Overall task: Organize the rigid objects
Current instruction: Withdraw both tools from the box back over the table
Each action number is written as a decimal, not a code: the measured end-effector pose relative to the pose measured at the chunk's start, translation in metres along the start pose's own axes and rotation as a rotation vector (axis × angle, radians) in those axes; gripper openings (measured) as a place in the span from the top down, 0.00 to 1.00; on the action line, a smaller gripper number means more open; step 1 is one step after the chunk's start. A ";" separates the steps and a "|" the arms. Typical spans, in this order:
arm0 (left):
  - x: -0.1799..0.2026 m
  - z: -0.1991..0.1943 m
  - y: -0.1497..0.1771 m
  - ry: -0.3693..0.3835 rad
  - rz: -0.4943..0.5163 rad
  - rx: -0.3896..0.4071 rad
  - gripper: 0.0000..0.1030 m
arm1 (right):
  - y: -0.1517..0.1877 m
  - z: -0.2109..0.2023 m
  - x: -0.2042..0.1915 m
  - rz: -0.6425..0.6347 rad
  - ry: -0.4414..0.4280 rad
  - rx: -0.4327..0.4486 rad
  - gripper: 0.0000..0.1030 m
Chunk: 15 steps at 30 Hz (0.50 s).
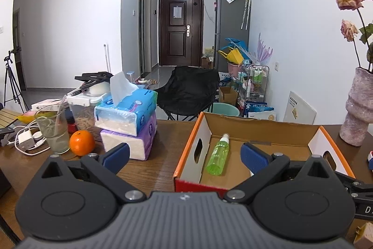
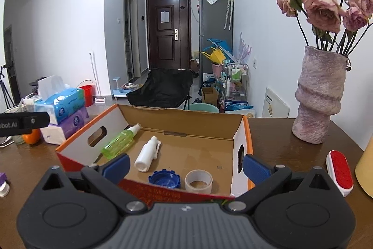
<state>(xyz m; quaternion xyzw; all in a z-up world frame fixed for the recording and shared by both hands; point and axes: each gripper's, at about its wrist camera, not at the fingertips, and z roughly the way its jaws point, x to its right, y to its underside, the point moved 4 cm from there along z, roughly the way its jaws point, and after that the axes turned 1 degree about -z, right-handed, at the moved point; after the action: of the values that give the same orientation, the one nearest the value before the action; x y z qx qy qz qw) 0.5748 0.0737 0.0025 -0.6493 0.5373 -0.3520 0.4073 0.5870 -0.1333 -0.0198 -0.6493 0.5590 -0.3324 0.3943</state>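
Looking along the left wrist view, a dark wooden table (image 1: 149, 169) is seen, with an open cardboard box (image 1: 263, 130) standing on it as the landmark. The left gripper (image 1: 185, 156) is held with its blue pads wide apart and nothing between them, over the box's near left corner. A green spray bottle (image 1: 219, 155) is seen lying inside the box against its left wall. Left of the box, two stacked tissue packs (image 1: 127, 118) are found, and further left an orange (image 1: 82, 142), a glass with a straw (image 1: 54, 130) and a white charger with cable (image 1: 25, 140). Right of the box a pink vase (image 1: 357, 109) with dried roses is placed. Beyond the box, a black folding chair (image 1: 188, 90), a grey fridge (image 1: 232, 27) and a dark door (image 1: 180, 26) are seen between white walls.

In the right wrist view, the right gripper (image 2: 185, 167) is likewise spread open and empty, above the box's (image 2: 186, 118) near edge. Inside the box the green spray bottle (image 2: 120, 142) is laid at the left, a white spray bottle (image 2: 148, 154) just beside it, and a blue cap (image 2: 164, 179) and a tape roll (image 2: 198, 180) near the front wall. Right of the box, the vase (image 2: 318, 95) and a red-and-white lint brush (image 2: 340, 172) are set on the table (image 2: 279, 132); left of it the tissue packs (image 2: 63, 109) are stacked.
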 end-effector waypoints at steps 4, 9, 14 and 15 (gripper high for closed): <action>-0.007 -0.015 0.007 -0.004 -0.010 0.003 0.00 | 0.006 -0.018 -0.002 -0.009 -0.002 0.017 0.00; -0.012 -0.034 0.021 -0.009 0.004 -0.001 0.00 | 0.015 -0.041 -0.003 -0.022 0.004 0.029 0.00; -0.021 -0.054 0.033 -0.011 0.015 0.001 0.00 | 0.027 -0.064 -0.003 -0.026 0.007 0.035 0.00; -0.022 -0.058 0.036 -0.013 0.016 0.002 0.00 | 0.028 -0.066 -0.003 -0.025 0.008 0.035 0.00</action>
<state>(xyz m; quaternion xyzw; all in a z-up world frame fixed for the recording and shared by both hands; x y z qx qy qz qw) 0.5038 0.0831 -0.0064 -0.6467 0.5394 -0.3452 0.4144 0.5157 -0.1416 -0.0134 -0.6481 0.5463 -0.3496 0.3991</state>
